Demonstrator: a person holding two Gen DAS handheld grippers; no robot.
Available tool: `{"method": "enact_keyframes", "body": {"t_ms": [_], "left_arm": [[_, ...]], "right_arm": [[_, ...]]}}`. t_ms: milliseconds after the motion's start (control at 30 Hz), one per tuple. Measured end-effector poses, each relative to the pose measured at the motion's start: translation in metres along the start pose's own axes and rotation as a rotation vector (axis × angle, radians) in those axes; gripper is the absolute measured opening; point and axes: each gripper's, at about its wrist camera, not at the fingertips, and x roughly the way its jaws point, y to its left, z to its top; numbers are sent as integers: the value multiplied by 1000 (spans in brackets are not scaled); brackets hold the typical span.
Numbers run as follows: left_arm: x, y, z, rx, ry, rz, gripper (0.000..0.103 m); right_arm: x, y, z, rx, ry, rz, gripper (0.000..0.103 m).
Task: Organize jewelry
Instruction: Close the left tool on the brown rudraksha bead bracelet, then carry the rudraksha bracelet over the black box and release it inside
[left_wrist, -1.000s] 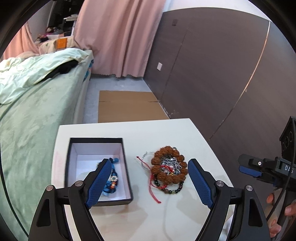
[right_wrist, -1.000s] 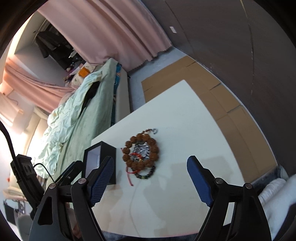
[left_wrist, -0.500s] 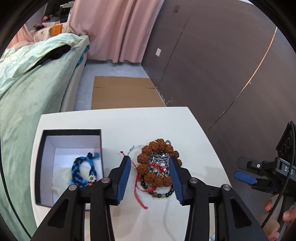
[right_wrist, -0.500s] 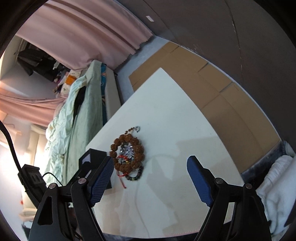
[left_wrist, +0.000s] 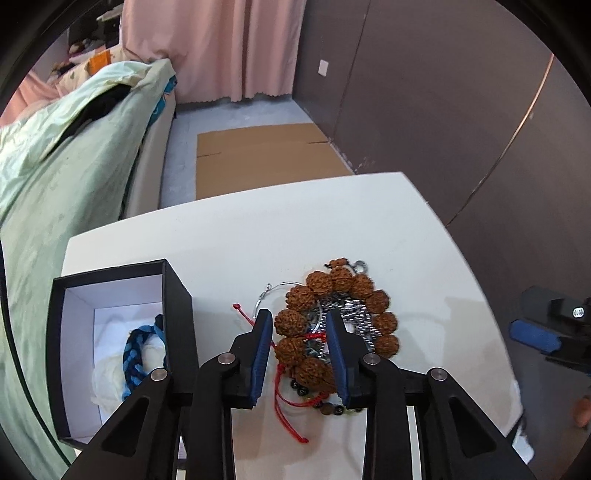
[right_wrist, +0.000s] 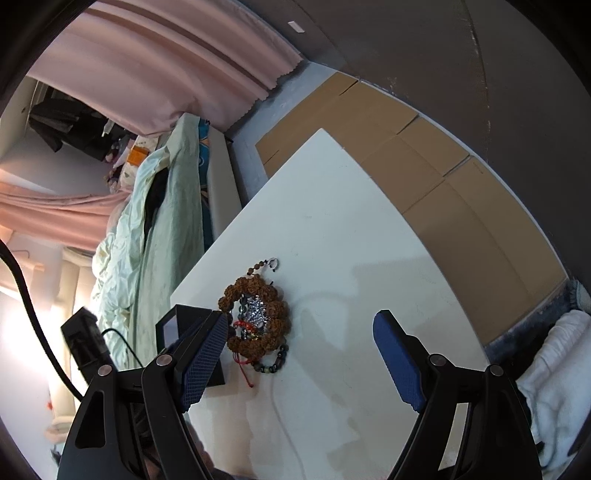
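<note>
On the white table (left_wrist: 258, 236) the jewelry sits in a tangled heap, and the left gripper (left_wrist: 299, 325) is down in it, its two blue-padded fingers (left_wrist: 263, 343) drawn in close on either side of the big brown bead bracelet (left_wrist: 321, 284), straddling the near-left part of that ring. The pads look to be right against the beads, though from here I cannot tell whether they are truly squeezing or only bracketing them. A red cord (left_wrist: 291, 417) trails out of the heap toward the near edge, a string of small dark beads (left_wrist: 325, 400) curls under the brown ones, a silver chain (left_wrist: 351, 314) lies bunched inside the ring, and a thin wire hoop (left_wrist: 273, 291) pokes out on the far-left side. Just to the left stands the black box (left_wrist: 177, 314) with its white lining, open on top, and a blue braided bracelet (left_wrist: 138, 354) already lies inside it (resting on some crumpled white paper). The right gripper (right_wrist: 301, 356) hangs above the table nearer the right edge, well clear of the heap, its fingers spread wide with nothing between them. Behind the table runs a bed with pale green bedding (left_wrist: 55, 166), a pink curtain (left_wrist: 221, 48) and flat cardboard (left_wrist: 266, 155) on the floor.
</note>
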Motion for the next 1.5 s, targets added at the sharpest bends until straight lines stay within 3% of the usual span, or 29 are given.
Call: {"method": "enact_keyframes", "body": {"t_ms": [100,167,300,800,1133,1500], "left_arm": [[8,-3,0,16,0,45,30],[15,-4,2,19,15,54,23],[23,-2,0,14,26,71,22],[-60,-8,0,8,-156,-141,21],[-108,19,-1,-54,-252,-157,21],[-130,59,-10,-131,-290,-140,21]], "right_arm": [[1,2,1,-11,6,-2,81],[1,3,1,-11,6,-2,81],[2,4,1,-13,7,-6,81],[4,7,-8,-32,7,-29,81],[16,21,-17,-63,23,-8,81],[58,45,-37,-93,137,41,50]]}}
